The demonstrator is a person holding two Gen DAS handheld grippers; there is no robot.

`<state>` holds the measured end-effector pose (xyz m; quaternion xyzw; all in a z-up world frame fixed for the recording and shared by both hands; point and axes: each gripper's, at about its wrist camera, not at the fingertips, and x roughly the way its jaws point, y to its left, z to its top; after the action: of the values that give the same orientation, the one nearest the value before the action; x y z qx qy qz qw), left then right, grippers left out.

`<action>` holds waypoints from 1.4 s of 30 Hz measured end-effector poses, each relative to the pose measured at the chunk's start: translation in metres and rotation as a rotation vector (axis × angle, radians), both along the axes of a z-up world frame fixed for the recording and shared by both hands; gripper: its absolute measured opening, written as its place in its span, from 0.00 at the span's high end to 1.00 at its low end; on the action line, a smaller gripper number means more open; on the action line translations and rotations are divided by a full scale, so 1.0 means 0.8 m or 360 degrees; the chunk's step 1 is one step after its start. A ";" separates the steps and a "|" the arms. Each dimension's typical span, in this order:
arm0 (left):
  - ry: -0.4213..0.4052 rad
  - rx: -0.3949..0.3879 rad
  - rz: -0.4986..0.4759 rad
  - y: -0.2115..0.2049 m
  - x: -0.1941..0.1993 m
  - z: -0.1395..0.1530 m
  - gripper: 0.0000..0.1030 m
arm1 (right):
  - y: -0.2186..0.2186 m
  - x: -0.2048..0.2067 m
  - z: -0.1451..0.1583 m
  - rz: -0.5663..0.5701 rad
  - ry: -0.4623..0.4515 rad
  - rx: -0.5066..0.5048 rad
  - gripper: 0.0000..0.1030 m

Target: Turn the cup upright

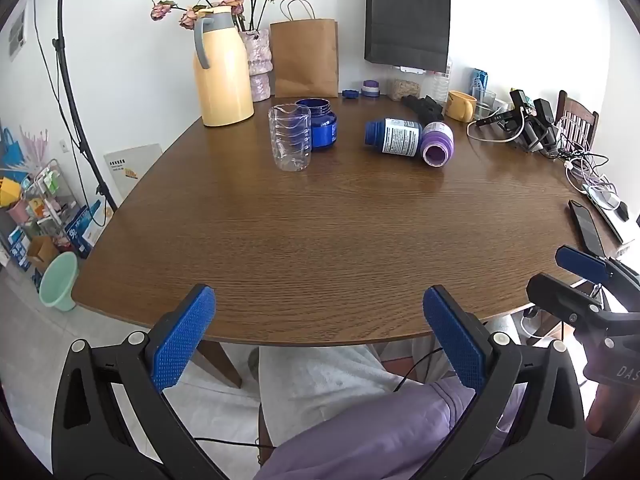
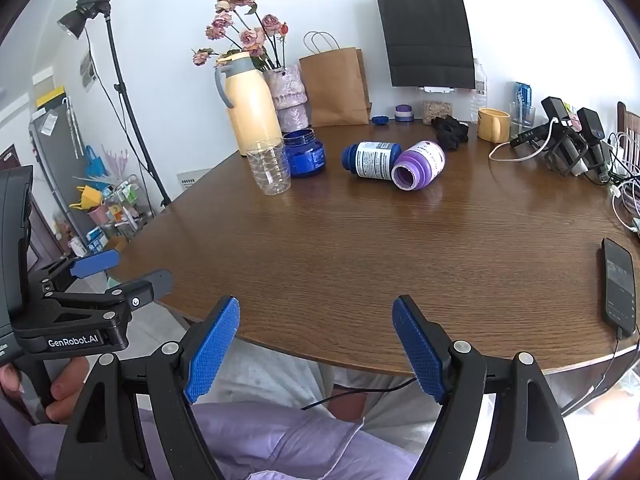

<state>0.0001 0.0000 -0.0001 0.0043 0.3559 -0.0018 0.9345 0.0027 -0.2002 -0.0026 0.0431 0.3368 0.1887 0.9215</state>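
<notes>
Bright room with white walls
A brown wooden table point(image 1: 320, 240) fills the view; a studio lamp point(image 2: 90, 2) on a stand left, wooden chair point(image 1: 578, 114) right

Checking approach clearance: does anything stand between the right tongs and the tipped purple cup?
Nothing visible does. Only bare table lies between the open right tongs and the purple cup. The blue bottle lies beside it, not in front.

Left gripper point(image 1: 319, 336): black plastic arms, silver rivets showing, fingers point(image 1: 182, 340) wearing blue knurled pads. Right gripper point(image 2: 316, 350): same build; "DAS" lettering showing on its body in left view. "GenRobot.AI" showing white on the left unit's side. Person wearing lilac sleeves, pale grey trousers; a thin black cable trailing across the lap.
</notes>
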 end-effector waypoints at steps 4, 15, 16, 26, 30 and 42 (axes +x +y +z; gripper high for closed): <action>0.0000 -0.0007 -0.0001 0.000 0.000 0.000 0.00 | 0.000 0.000 0.000 -0.0002 0.0003 -0.0015 0.20; 0.0008 -0.0006 0.0001 0.000 -0.001 0.000 0.00 | 0.000 0.001 -0.001 -0.0001 0.0001 -0.0017 0.20; 0.0010 -0.0005 0.0001 -0.001 -0.001 0.000 0.00 | 0.000 0.001 -0.001 -0.0001 0.0001 -0.0016 0.20; 0.0017 -0.0003 0.0004 0.001 0.000 -0.006 0.00 | -0.001 0.002 0.000 -0.0001 0.0003 -0.0015 0.20; 0.0025 -0.0003 0.0004 0.000 0.000 -0.009 0.00 | -0.001 0.001 0.000 -0.0002 0.0001 -0.0014 0.20; 0.0037 0.0004 0.0003 -0.002 0.004 -0.009 0.00 | -0.002 0.002 0.001 -0.0002 0.0004 -0.0012 0.20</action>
<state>0.0030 -0.0018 -0.0075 0.0051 0.3669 -0.0004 0.9303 0.0043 -0.2016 -0.0020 0.0400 0.3387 0.1869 0.9213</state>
